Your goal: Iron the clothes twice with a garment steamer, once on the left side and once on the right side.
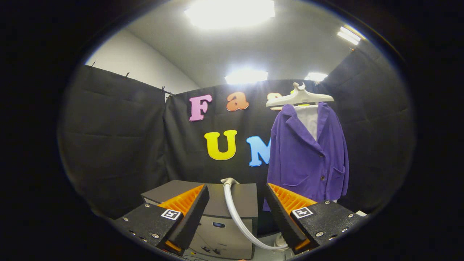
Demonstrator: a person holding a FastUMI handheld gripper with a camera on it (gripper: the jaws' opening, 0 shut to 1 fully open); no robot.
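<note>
Fingers point(235, 217) spread wide, gripping nothing; the steamer's hose point(237, 214) curves up between them from the steamer unit point(221, 214) just ahead. The purple jacket point(308, 152) hangs on its hanger point(300, 97) beyond the right finger.

Staged recording booth, not a home: black cloth walls point(119, 137) pinned up under ceiling light panels point(230, 12), purple jacket point(308, 156) on a hanger point(299, 97), grey cabinet point(224, 214) below.

Tongs point(235, 214) spread wide, steamer hose point(235, 214) between, jacket point(308, 152) beyond.
</note>
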